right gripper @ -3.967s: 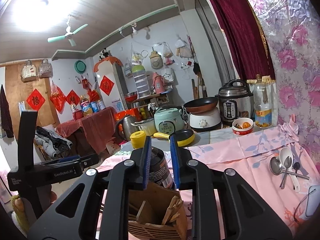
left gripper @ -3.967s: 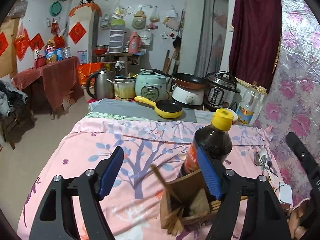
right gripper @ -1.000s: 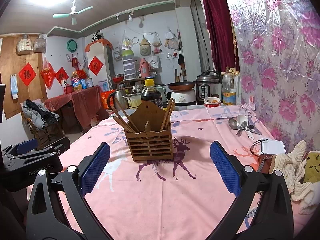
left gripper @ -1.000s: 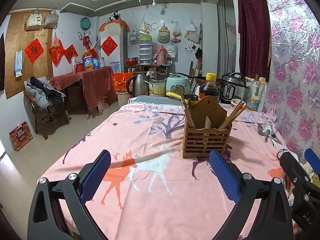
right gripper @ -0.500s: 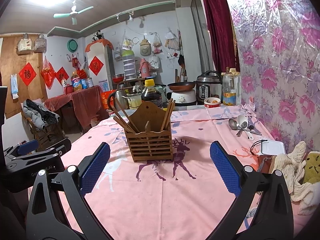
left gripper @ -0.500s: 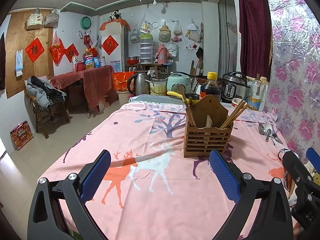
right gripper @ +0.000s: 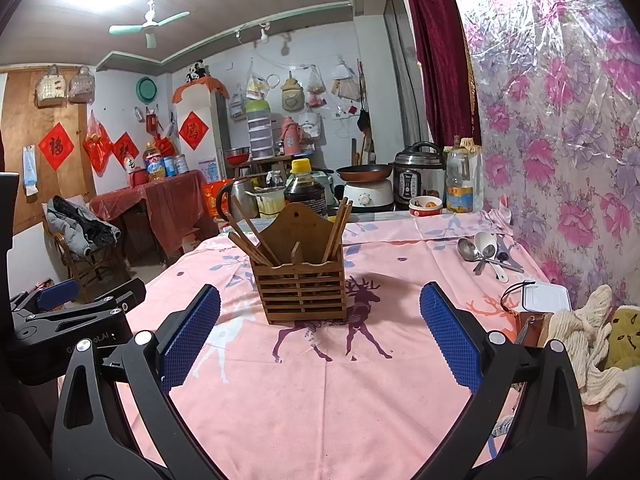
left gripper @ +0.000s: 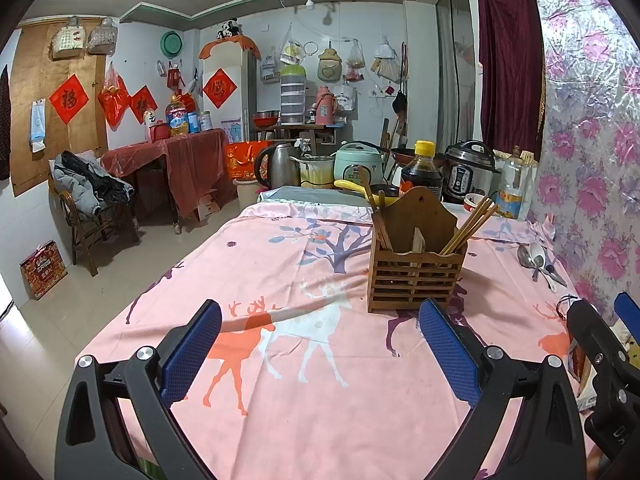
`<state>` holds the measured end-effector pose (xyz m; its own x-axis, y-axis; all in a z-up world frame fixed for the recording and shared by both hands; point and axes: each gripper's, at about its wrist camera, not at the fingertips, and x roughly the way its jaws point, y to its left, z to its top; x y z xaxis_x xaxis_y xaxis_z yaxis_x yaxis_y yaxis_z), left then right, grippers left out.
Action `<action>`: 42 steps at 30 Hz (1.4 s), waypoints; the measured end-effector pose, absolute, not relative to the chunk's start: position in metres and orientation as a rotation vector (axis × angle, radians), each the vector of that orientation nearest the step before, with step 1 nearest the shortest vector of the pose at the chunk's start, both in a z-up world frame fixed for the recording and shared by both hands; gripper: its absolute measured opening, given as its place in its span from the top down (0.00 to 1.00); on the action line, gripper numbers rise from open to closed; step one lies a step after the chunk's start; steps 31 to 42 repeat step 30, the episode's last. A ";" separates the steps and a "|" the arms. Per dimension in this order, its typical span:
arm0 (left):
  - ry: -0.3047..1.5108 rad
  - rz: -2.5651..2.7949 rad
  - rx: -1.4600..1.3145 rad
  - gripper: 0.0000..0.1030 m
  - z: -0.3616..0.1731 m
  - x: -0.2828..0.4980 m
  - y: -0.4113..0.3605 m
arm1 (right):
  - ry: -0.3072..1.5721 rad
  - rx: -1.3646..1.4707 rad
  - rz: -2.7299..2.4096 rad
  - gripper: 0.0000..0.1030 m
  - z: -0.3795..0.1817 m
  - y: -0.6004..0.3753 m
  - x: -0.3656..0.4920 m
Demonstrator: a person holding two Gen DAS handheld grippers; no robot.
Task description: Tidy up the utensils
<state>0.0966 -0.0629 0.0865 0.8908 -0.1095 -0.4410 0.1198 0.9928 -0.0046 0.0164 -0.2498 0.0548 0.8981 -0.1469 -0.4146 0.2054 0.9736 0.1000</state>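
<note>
A wooden slatted utensil holder (left gripper: 416, 276) (right gripper: 302, 284) stands upright on the pink tablecloth, with chopsticks (left gripper: 468, 228) (right gripper: 338, 226) leaning in its compartments. Several metal and white spoons (left gripper: 536, 262) (right gripper: 486, 254) lie on the cloth by the right wall. My left gripper (left gripper: 320, 344) is open and empty, low over the cloth, short of the holder. My right gripper (right gripper: 320, 334) is open and empty, also short of the holder. The right gripper shows at the left wrist view's right edge (left gripper: 600, 344), and the left gripper at the right wrist view's left edge (right gripper: 72, 316).
A dark sauce bottle with a yellow cap (left gripper: 422, 172) (right gripper: 304, 190) stands behind the holder. Cookers, a kettle and a yellow pan (left gripper: 380, 188) crowd the table's far end. A white box (right gripper: 540, 298) and a cream cloth (right gripper: 588, 340) lie at the right.
Four seconds ago both grippers were close over the holder, the right one shut; both have pulled back and are open. Over the last second they barely moved.
</note>
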 end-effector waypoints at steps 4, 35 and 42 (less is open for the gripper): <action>0.457 -0.118 0.023 0.06 0.087 0.096 -0.063 | 0.418 0.144 -0.182 0.07 0.055 -0.250 0.016; 0.457 -0.089 0.032 0.06 0.086 0.086 -0.052 | 0.416 0.143 -0.183 0.07 0.054 -0.250 0.016; 0.457 -0.089 0.032 0.06 0.086 0.086 -0.052 | 0.416 0.143 -0.183 0.07 0.054 -0.250 0.016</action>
